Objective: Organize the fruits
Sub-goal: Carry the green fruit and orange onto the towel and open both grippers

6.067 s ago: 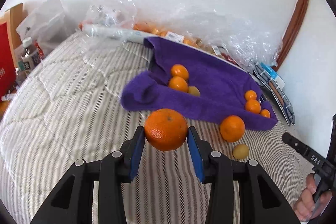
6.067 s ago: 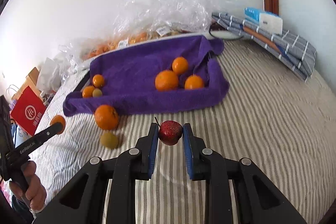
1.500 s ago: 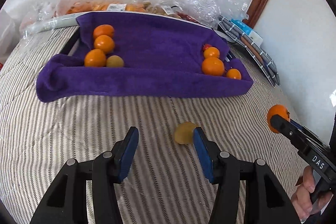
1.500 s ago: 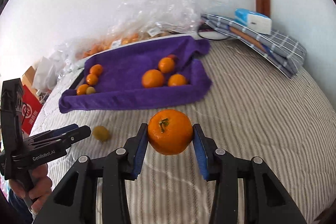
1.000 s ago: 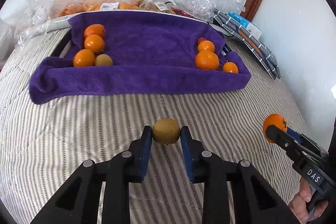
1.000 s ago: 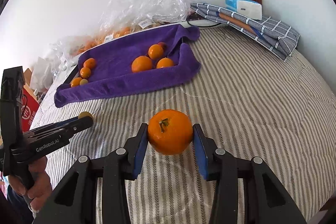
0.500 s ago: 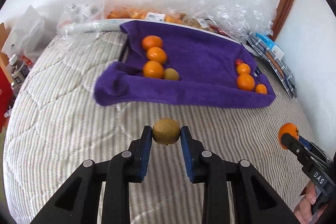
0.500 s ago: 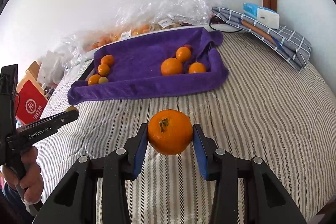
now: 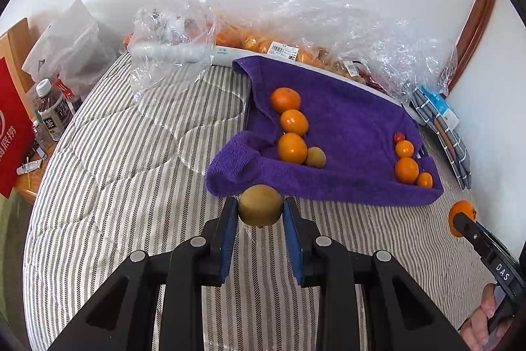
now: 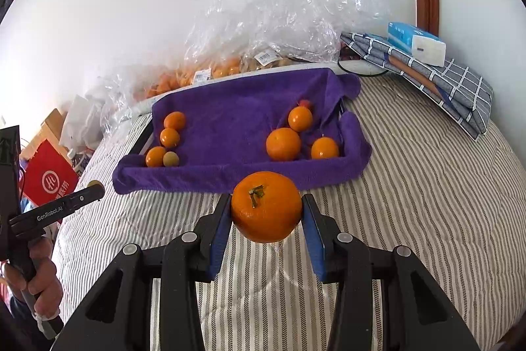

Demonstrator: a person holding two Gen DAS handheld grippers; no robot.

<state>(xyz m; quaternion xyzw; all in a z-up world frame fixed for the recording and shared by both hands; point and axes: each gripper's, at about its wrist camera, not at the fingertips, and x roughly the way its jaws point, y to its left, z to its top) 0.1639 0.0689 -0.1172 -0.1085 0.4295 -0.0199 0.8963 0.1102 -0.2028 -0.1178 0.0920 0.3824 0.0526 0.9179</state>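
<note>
Left gripper [image 9: 260,214] has its blue pads pinched on a brownish-green kiwi [image 9: 260,205], dead centre of the left wrist view. Right gripper [image 10: 266,213] is clamped on a big orange [image 10: 266,207], stem facing the camera, centre of its own view. Both fruits are up off the striped bedspread [image 10: 427,186].

Just above each load in frame sits the purple towel [image 10: 230,107]. On it, three oranges plus a kiwi [image 9: 316,157] bunch at the left end, and a second orange cluster [image 10: 283,143] with something small and red sits at the right.

My guess is each fruit goes to its matching pile, kiwi left, orange right. I'd clear the towel's rolled front edge first, lower until the fruit touches cloth, then open slowly. Round fruit rolls, so set it snug against a neighbour and don't bump the ones already parked.
</note>
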